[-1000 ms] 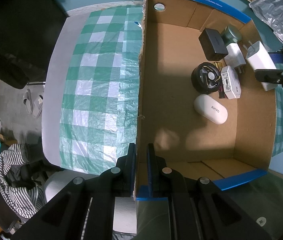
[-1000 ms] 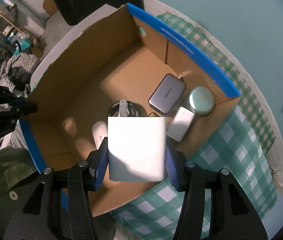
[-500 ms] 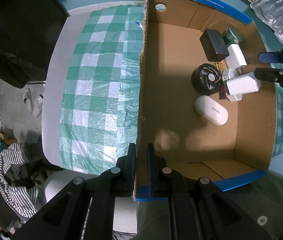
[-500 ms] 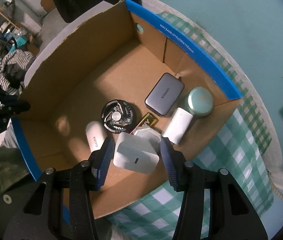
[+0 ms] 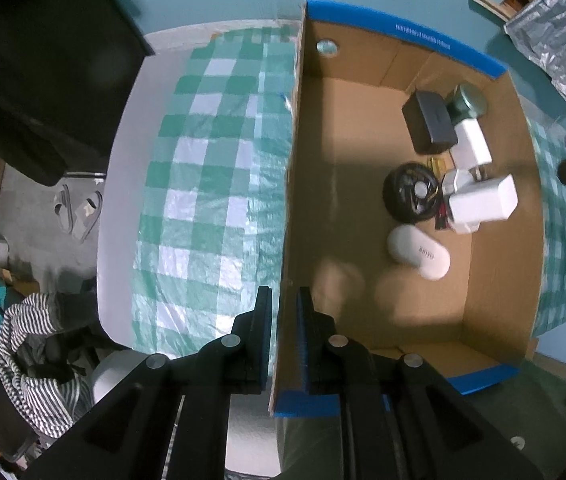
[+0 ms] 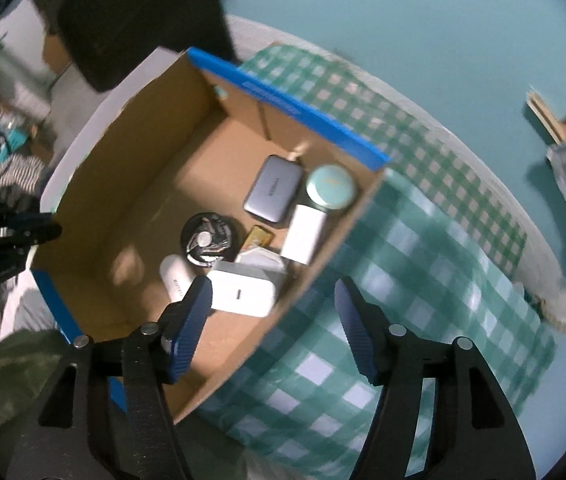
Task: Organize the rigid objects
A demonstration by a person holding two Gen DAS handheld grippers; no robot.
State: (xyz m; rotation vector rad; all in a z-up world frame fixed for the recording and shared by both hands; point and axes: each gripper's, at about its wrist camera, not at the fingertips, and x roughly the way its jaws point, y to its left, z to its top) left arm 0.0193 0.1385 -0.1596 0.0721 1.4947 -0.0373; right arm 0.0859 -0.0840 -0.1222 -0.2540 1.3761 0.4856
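A cardboard box (image 5: 363, 128) with blue rim tape stands on the green checked tablecloth (image 5: 211, 184). My left gripper (image 5: 285, 312) is shut on the box's near left wall. Inside lie a white charger block (image 5: 483, 200), a white oval case (image 5: 419, 252), a black round fan (image 5: 411, 192), a dark grey power bank (image 5: 429, 122), a teal round tin (image 5: 469, 100) and a white adapter (image 5: 473, 144). My right gripper (image 6: 273, 300) is open and empty, above the box's right wall (image 6: 323, 276). The charger block (image 6: 243, 292) lies in the box below it.
The table's white edge (image 5: 119, 184) curves at the left, with the floor, slippers (image 5: 79, 212) and a striped garment (image 5: 31, 344) beyond. A silver foil bag (image 5: 559, 36) lies at the far right. A dark chair back (image 6: 139, 16) stands behind the box.
My right gripper opened and let the white charger block go into the box, then drew back to the right over the box wall. My left gripper kept its hold on the box wall.
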